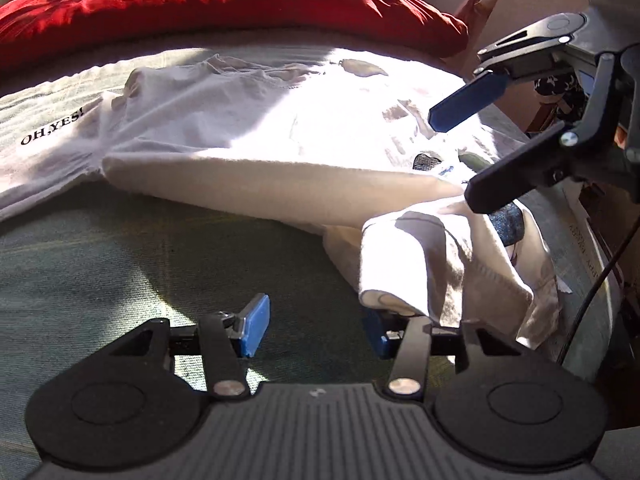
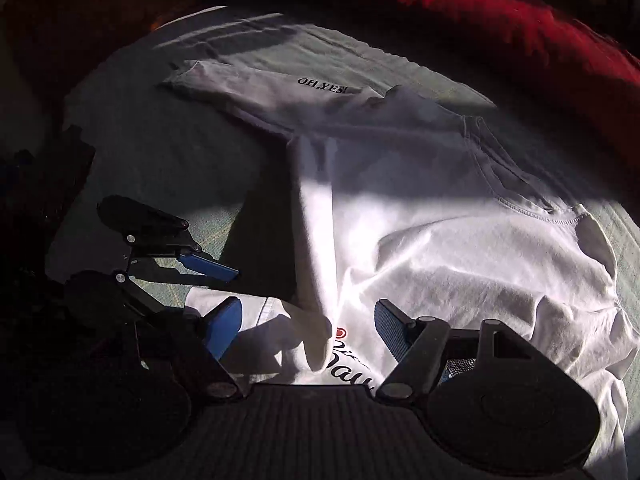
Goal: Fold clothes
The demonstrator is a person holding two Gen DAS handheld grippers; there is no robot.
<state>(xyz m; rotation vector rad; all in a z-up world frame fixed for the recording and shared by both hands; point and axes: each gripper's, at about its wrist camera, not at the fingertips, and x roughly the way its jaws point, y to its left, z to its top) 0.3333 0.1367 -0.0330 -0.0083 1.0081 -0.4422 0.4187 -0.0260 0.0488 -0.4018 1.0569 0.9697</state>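
Deep shadow swallows the left half of the right wrist view, and harsh sunlight washes out much of the white T-shirt (image 1: pixel 256 120) in the left wrist view, so its printed graphics are hard to read apart from "OH,YES!" on one sleeve. The shirt lies partly folded on a green woven bed cover (image 1: pixel 140 248), with a red pillow (image 1: pixel 224 4) behind it. The left gripper (image 1: pixel 316 330) stands wide apart, and a bunched fold of soft cotton drapes over its right finger. The right gripper (image 2: pixel 308 332) is also spread wide, low over the shirt's printed front, nothing pinched between its blue pads (image 2: pixel 226 326).
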